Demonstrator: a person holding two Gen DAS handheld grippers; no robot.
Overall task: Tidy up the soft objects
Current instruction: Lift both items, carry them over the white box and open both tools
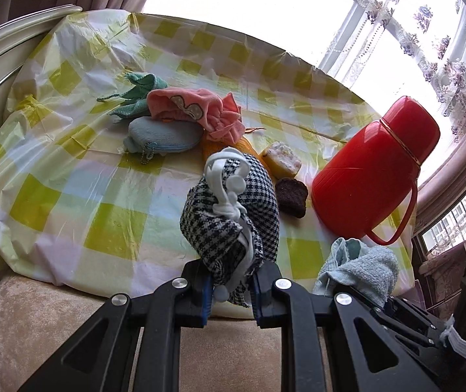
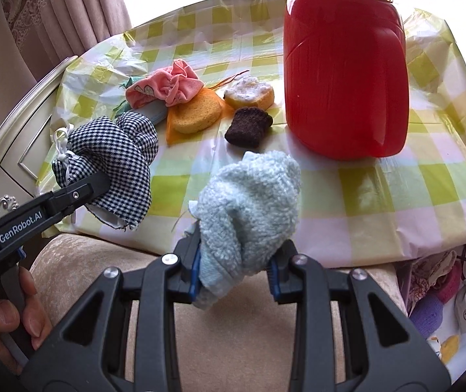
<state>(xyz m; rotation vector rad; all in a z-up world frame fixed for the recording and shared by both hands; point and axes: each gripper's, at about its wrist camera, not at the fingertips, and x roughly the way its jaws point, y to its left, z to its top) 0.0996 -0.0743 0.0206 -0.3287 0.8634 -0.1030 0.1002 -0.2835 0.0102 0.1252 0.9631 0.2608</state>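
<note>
Gripping a houndstooth drawstring pouch, the left hand-held gripper has its jaws clamped on the cloth above the near edge of the bench, which wears a yellow-checked plastic cover. The right hand-held gripper is clamped on a pale blue towel just beside it. Behind the pouch lie a pink cloth, a blue zip pouch, a green cloth, a yellow sponge, a sponge cake slice and a brown toast-shaped piece. A red thermos stands to the right, close behind the towel.
</note>
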